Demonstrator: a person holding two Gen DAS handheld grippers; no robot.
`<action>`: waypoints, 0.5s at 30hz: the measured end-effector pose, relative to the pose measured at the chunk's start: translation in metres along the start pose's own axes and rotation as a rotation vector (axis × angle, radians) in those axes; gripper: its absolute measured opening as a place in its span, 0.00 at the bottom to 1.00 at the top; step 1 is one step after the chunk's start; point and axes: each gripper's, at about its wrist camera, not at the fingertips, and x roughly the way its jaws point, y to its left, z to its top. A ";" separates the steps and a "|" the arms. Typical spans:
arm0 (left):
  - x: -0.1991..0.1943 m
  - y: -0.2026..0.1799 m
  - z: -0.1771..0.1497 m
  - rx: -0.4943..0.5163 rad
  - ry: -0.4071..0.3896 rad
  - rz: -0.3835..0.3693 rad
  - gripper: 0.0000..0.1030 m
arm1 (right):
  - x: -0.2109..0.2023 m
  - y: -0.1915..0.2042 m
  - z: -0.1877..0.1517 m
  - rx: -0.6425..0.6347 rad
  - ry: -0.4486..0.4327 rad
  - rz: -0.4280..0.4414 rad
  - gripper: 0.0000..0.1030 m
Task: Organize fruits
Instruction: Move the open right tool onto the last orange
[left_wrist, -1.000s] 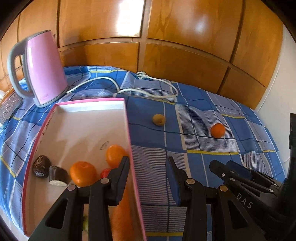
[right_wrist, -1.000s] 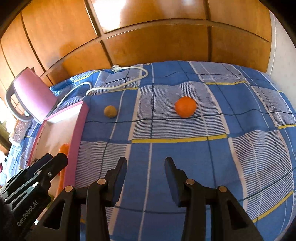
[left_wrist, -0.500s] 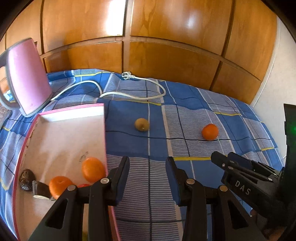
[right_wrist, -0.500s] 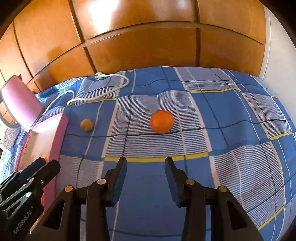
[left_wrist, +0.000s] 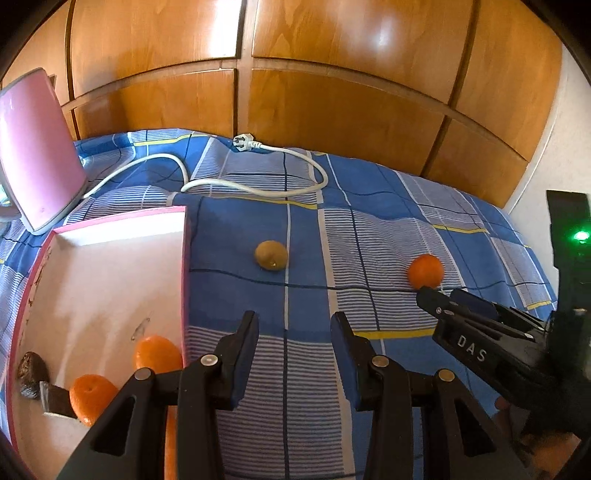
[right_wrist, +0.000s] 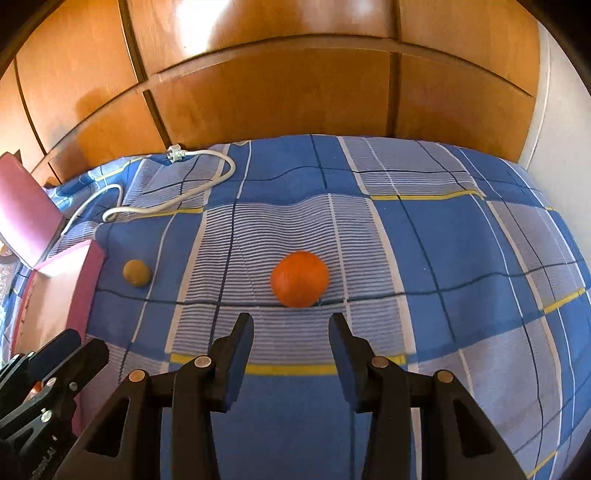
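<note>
A blue checked bedspread (right_wrist: 424, 229) with white and yellow stripes is covering a bed that is sitting against glossy wooden cupboard panels (left_wrist: 332, 92), with a white wall (right_wrist: 561, 122) running along the right. Two black grippers are hovering over the near edge, both pointing down at the cloth. The right gripper (right_wrist: 291, 334) is standing with its jaws apart and nothing between them, just short of a loose orange (right_wrist: 300, 279) lying near the middle of the bed. The left gripper (left_wrist: 294, 332), likewise parted and empty, is facing a brownish kiwi (left_wrist: 271, 254) lying right of a pink-edged box (left_wrist: 184, 266). Inside the box, two oranges (left_wrist: 158, 352) and dark fruit pieces (left_wrist: 32, 373) are lying at the near end. A pink kettle (left_wrist: 35, 155) is standing at the far left, its white cord (left_wrist: 258, 184) looping across the far side of the bedspread.
</note>
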 end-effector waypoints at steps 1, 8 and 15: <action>0.001 0.000 0.001 0.000 0.001 0.000 0.40 | 0.003 0.000 0.001 0.000 0.003 -0.001 0.42; 0.013 0.002 0.008 -0.010 0.008 -0.002 0.40 | 0.021 -0.003 0.013 -0.010 0.024 -0.011 0.42; 0.023 0.005 0.014 -0.022 0.022 -0.003 0.40 | 0.035 -0.003 0.018 -0.033 0.024 -0.023 0.42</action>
